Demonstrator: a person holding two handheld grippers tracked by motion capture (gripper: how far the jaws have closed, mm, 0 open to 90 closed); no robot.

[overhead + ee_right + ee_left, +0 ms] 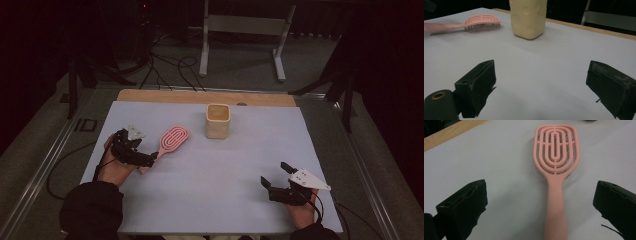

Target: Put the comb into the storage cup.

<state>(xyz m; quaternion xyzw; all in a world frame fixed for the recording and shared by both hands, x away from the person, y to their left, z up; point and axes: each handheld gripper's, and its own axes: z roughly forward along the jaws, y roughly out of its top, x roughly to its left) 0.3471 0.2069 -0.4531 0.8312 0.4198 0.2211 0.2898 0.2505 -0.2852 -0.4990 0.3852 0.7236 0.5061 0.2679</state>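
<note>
while the left gripper point(541, 202) is held wide apart, the pink brush point(556, 170) handle is straddled, its length running straight ahead between the jaws.

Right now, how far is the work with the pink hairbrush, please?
Nothing looks done yet: the pink hairbrush lies flat on the white table, apart from the cream cup. In hand: the left gripper is open, its jaws on both sides of the brush handle without touching it. Left: closing on the handle and lifting, perhaps toward the cup. The right gripper is open and holds nothing.
</note>
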